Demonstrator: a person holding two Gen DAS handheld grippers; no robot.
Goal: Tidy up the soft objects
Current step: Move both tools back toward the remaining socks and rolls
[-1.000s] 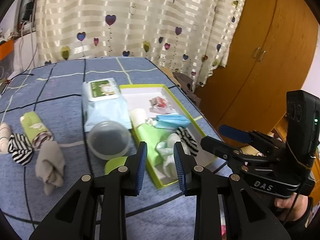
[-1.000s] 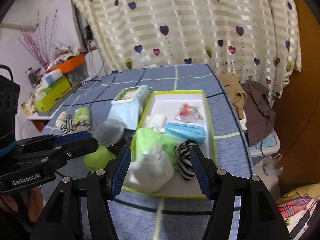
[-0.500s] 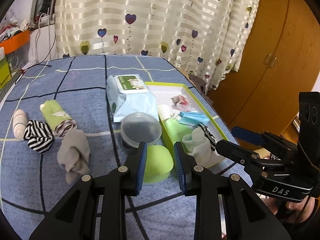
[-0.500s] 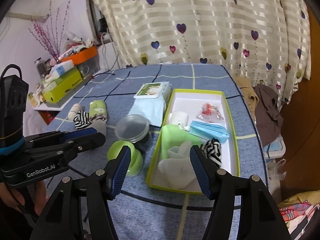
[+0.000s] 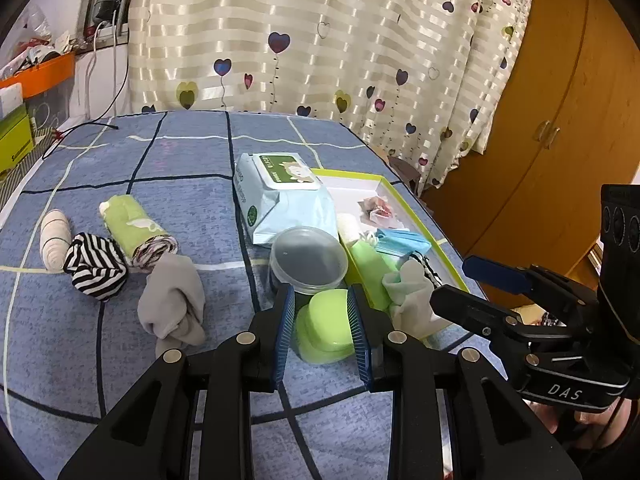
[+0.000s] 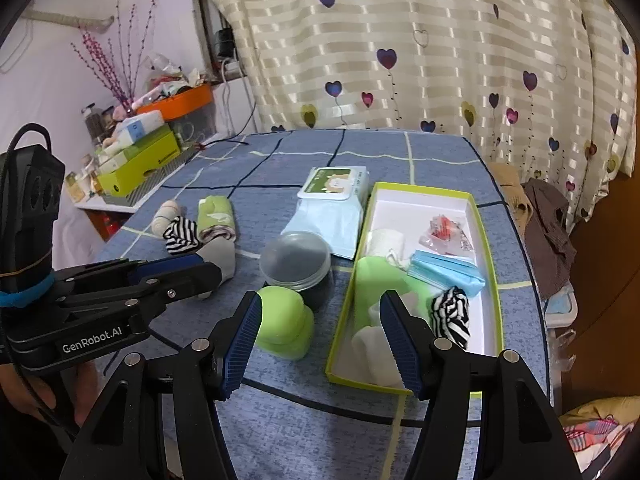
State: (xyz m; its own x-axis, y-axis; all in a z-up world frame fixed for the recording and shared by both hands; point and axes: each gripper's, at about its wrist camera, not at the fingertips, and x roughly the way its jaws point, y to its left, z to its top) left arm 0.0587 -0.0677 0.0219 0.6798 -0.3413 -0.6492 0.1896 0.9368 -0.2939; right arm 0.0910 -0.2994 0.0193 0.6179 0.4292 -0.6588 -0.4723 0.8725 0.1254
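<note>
A green-rimmed white tray [image 6: 486,240] [image 5: 404,200] holds a white sock [image 6: 376,342], a striped sock [image 6: 452,314], a green cloth, blue masks and a small red packet. On the blue table lie a grey sock [image 5: 172,300] [image 6: 222,256], a striped sock [image 5: 96,266] [image 6: 180,234], a green rolled cloth [image 5: 134,226] [image 6: 216,216] and a beige roll [image 5: 54,236]. My left gripper [image 5: 322,330] is open and empty, above a green soft lump [image 5: 326,326] [image 6: 282,320]. My right gripper [image 6: 320,344] is open and empty, over the tray's near end.
A wet-wipes pack [image 5: 280,196] [image 6: 332,204] and a lidded round tub [image 5: 306,260] [image 6: 296,258] stand left of the tray. Boxes and clutter sit on a shelf [image 6: 140,156] at the far left. A wooden wardrobe [image 5: 560,120] stands to the right.
Both grippers have drawn back and up from the tray. The left gripper has swung left, now over the green lump. The white sock stays in the tray.
</note>
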